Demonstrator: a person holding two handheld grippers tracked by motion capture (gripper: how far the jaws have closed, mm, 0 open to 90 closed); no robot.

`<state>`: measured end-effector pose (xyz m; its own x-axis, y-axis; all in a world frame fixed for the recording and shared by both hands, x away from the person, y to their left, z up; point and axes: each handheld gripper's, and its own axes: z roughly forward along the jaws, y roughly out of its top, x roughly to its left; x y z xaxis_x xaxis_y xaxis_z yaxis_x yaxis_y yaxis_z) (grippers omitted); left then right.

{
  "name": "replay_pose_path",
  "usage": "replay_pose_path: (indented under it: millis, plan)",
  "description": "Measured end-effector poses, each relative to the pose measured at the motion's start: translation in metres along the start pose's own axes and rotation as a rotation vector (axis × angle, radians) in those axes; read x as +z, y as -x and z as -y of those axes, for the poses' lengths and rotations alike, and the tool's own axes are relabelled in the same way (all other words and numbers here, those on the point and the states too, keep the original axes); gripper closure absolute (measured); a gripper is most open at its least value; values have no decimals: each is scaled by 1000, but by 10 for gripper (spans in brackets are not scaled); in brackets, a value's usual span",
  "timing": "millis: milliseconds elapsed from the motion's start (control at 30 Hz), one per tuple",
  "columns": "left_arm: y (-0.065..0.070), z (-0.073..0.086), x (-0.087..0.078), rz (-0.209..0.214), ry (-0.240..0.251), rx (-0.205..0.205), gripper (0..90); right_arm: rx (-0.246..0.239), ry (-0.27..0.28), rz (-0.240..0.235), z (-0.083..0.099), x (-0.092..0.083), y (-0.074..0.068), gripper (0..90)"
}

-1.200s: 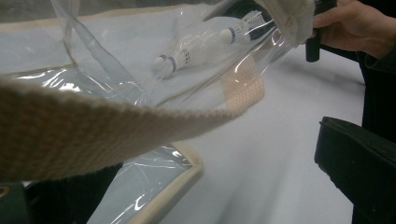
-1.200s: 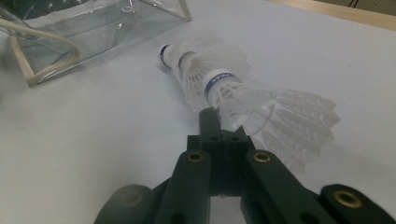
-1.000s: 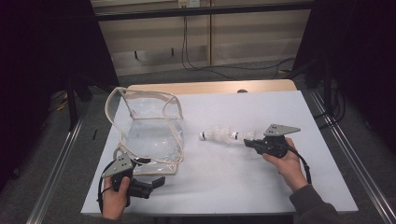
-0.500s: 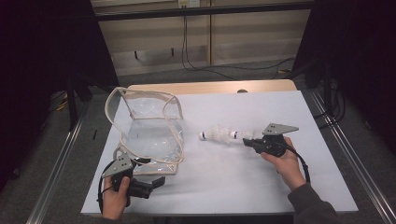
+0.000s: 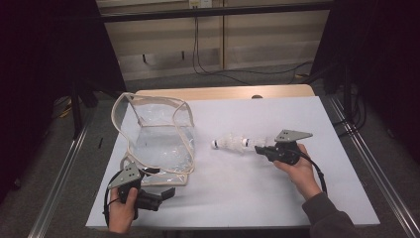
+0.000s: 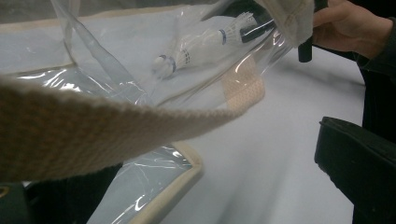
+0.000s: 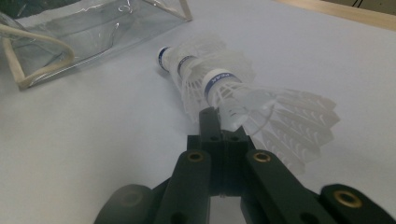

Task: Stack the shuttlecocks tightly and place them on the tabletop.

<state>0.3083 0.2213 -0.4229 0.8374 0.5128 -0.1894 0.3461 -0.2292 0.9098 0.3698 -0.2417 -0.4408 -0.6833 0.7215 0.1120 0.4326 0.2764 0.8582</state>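
A stack of white shuttlecocks (image 5: 234, 144) lies on its side on the white table (image 5: 247, 198), cork tips pointing left toward a clear plastic bag (image 5: 158, 144) with beige trim. My right gripper (image 5: 257, 148) is shut on the feather rim of the rearmost shuttlecock (image 7: 233, 100), jaws pressed together (image 7: 218, 122). My left gripper (image 5: 166, 194) sits at the bag's near bottom corner with its jaws wide apart. In the left gripper view the bag's beige strap (image 6: 93, 135) crosses close in front, and the shuttlecocks (image 6: 196, 46) show through the clear bag wall (image 6: 140, 84).
The bag (image 7: 93, 28) stands upright with its mouth open at the table's left half. Metal rails (image 5: 361, 158) run along both sides of the table. A wooden strip (image 5: 223, 92) borders the far edge. The person's right hand (image 6: 350, 23) holds the right gripper.
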Motion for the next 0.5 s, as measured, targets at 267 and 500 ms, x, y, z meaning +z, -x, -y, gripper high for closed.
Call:
replay_pose_path:
  millis: [267,500]
  plan:
    - [0,0,0,0,-1,0,11,3,3,-5,-2,6,0,900]
    - [0,0,0,0,0,0,11,6,1,-4,-2,8,1,900]
